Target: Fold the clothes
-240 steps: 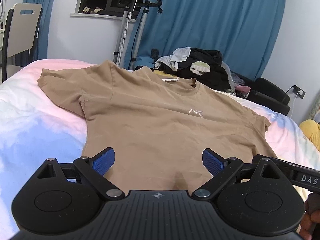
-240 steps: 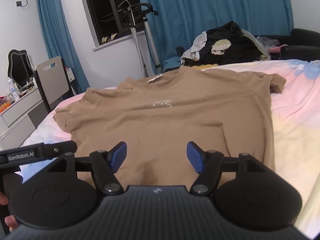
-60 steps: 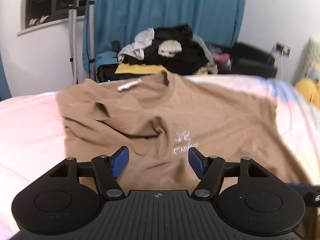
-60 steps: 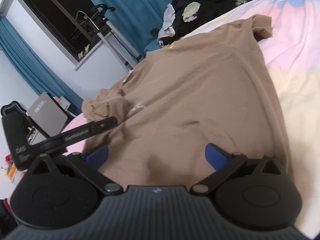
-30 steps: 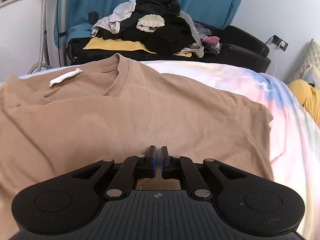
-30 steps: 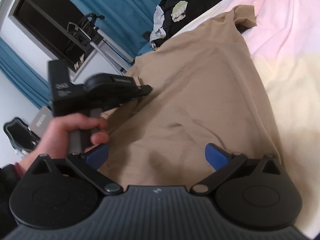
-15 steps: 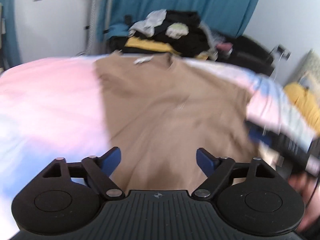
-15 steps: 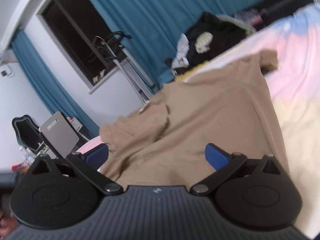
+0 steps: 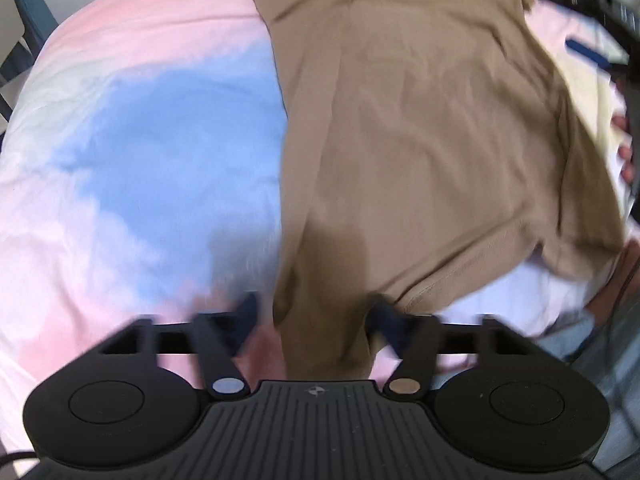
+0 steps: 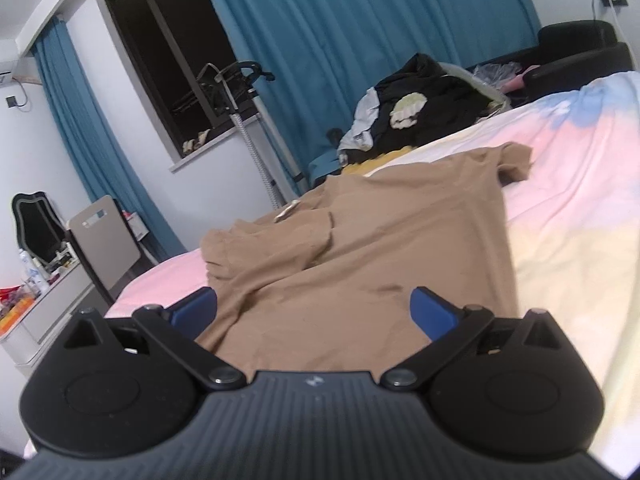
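while the left gripper points steeply down at the bed, its two fingers stand on either side of the lower left corner of the tan t-shirt, and a ridge of the cloth runs up between them. they are blurred, and the jaws have just been closing, from wide half a second ago to a narrower gap now; the pads do not seem to press the cloth yet, so i read them as still released, not clenched. a second ago this gripper was shut over the chest of the shirt, near the collar; now it has left that place and come to the hem corner. outside the left finger there is only the pink and blue sheet. beyond the fingers, the left side of the shirt is already laid inward, with a straight folded edge.

the right gripper has its fingers spread wide, nothing between the pads, and the shirt lies ahead of them and between them on the bed, the folded sleeve toward the left finger, the other sleeve still flat far ahead. past the bed are a heap of clothes and a blue curtain.

i judge that the sleeve fold is finished and the next grasp is the hem corner, to continue the left side fold.
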